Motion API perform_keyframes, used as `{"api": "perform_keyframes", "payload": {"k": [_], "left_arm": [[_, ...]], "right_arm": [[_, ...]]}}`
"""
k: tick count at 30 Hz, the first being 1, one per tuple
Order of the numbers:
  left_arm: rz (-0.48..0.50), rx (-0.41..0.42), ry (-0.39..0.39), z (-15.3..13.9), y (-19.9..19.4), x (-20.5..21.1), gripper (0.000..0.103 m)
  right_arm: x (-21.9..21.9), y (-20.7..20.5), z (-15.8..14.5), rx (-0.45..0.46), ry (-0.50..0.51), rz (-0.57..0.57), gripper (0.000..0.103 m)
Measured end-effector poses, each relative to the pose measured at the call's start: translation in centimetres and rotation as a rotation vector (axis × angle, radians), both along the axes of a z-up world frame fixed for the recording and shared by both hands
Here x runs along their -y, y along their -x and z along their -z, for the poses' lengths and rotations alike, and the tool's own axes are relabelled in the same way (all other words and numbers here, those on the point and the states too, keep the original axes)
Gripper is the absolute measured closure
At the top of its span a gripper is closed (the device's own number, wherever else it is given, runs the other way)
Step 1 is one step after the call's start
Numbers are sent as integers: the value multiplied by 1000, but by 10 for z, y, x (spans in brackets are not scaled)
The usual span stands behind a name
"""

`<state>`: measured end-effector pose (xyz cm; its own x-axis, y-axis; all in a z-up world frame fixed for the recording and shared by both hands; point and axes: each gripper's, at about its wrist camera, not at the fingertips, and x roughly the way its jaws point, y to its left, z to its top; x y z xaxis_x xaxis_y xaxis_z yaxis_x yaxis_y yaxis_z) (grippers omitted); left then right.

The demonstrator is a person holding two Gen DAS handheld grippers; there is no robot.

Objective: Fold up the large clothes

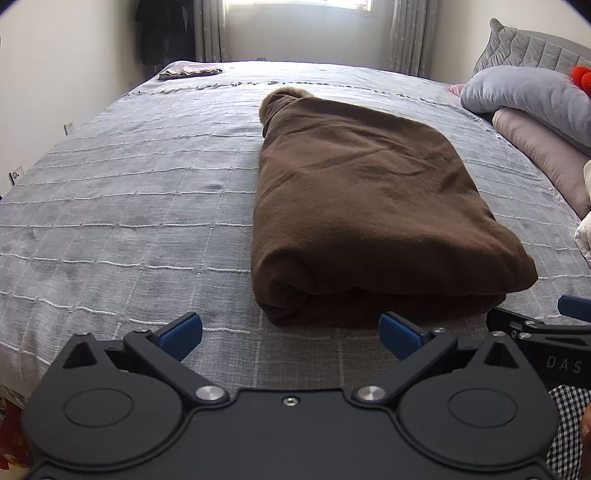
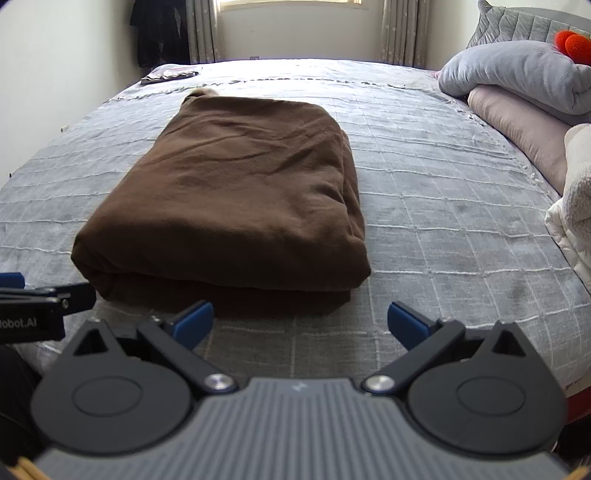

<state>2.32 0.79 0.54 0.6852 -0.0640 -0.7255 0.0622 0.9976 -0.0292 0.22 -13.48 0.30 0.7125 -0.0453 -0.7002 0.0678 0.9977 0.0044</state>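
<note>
A brown garment (image 1: 369, 199) lies folded into a thick rectangle on the grey bed cover (image 1: 129, 206); a furry trim shows at its far end. It also shows in the right wrist view (image 2: 236, 192). My left gripper (image 1: 290, 334) is open and empty, just short of the bundle's near edge. My right gripper (image 2: 301, 321) is open and empty, also just short of the near edge, towards its right corner. Part of the right gripper (image 1: 569, 314) shows at the right of the left wrist view, and part of the left gripper (image 2: 33, 295) at the left of the right wrist view.
Grey and pink pillows (image 2: 517, 85) are stacked at the bed's right side, with a red plush item (image 2: 570, 42) and white bedding (image 2: 576, 206). A small folded cloth (image 1: 190, 70) lies at the far left corner. Curtains, a window and dark hanging clothes (image 1: 162, 33) stand behind.
</note>
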Motion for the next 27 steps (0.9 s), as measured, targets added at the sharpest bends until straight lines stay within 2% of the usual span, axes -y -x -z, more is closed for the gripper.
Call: {"api": "perform_keyframes", "payload": {"k": [27], "left_arm": [[-23, -4, 13, 2, -3, -9, 0]], "right_arm": [[-11, -6, 3, -4, 11, -14, 0]]}}
